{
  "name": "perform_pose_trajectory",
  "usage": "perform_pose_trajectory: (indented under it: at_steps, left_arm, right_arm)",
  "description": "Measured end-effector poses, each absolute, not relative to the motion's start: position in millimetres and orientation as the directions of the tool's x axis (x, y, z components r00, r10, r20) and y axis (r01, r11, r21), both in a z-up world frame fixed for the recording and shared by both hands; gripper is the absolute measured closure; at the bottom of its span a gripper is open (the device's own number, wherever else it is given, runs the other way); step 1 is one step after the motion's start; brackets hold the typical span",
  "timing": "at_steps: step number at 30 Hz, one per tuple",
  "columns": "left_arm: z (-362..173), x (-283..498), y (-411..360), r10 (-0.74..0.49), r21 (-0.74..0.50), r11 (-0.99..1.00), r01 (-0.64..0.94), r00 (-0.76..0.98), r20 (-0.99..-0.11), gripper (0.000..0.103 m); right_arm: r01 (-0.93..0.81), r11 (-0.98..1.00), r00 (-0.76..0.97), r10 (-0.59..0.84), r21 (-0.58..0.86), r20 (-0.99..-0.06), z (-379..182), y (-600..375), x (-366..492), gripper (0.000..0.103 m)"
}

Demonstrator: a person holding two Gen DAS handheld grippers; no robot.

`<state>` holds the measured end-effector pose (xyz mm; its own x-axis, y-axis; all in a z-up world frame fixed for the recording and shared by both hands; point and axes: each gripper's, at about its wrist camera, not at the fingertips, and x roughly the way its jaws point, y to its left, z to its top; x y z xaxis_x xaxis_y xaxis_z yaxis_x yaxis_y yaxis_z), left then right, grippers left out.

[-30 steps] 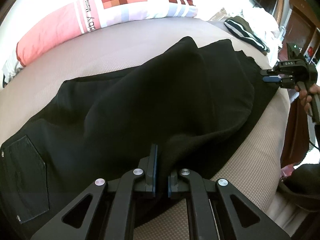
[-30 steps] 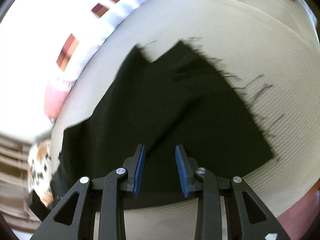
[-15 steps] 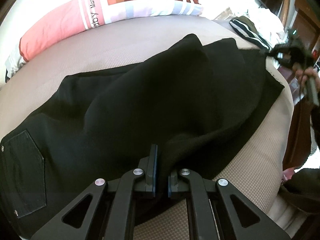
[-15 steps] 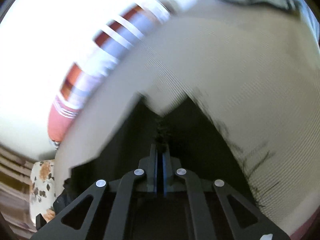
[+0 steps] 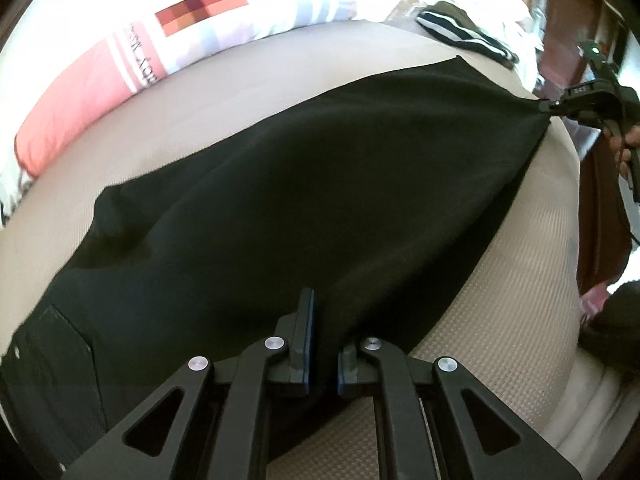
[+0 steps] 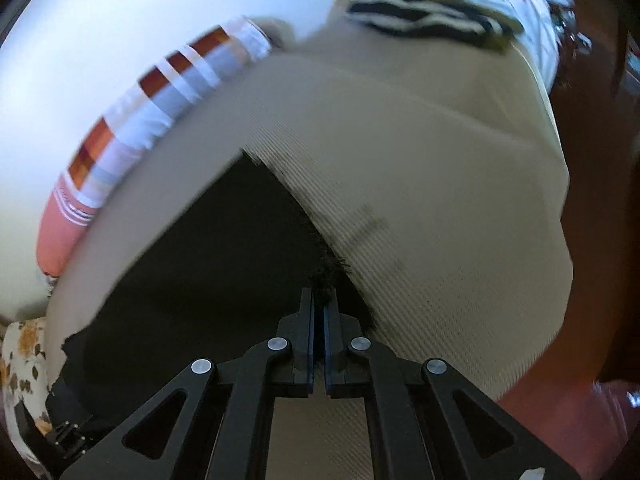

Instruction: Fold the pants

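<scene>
Left gripper (image 5: 322, 340): we clamp the near edge of the black pants (image 5: 304, 200), stretched over the beige bed (image 5: 512, 300).
Frayed hem (image 6: 328, 274): our right gripper (image 6: 319, 320) pinches only its fringe; we judge a hard pull could tear it free.
Striped garment (image 6: 420, 20): a wide swing might snag it.

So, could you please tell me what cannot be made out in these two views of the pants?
- Left wrist view: the waistband end of the black pants is cut off by the lower left edge.
- Left wrist view: the lettering on the pillow is blurred.
- Right wrist view: the left hand-held gripper is out of frame; the striped garment is smeared by blur.
</scene>
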<state>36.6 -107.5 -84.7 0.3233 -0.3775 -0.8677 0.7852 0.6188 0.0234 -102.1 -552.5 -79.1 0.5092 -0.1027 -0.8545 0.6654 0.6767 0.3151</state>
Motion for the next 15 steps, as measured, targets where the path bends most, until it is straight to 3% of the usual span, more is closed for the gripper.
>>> perform_pose_trajectory:
  at_steps: [9, 15]
  left_arm:
    - [-72.8, 29.4, -101.8, -0.427, -0.002, 0.570, 0.822, 0.294, -0.855, 0.094]
    - [-84.1, 25.9, -107.2, -0.397, 0.033, 0.551, 0.834, 0.298, -0.868, 0.094]
  right_arm:
    - [0.676, 0.683, 0.495, -0.146, 0.275, -0.856, -78.9, -552.4, -104.9, 0.101]
    - [0.694, 0.679, 0.455, -0.158, 0.238, -0.876, -91.1, -552.3, -99.6, 0.101]
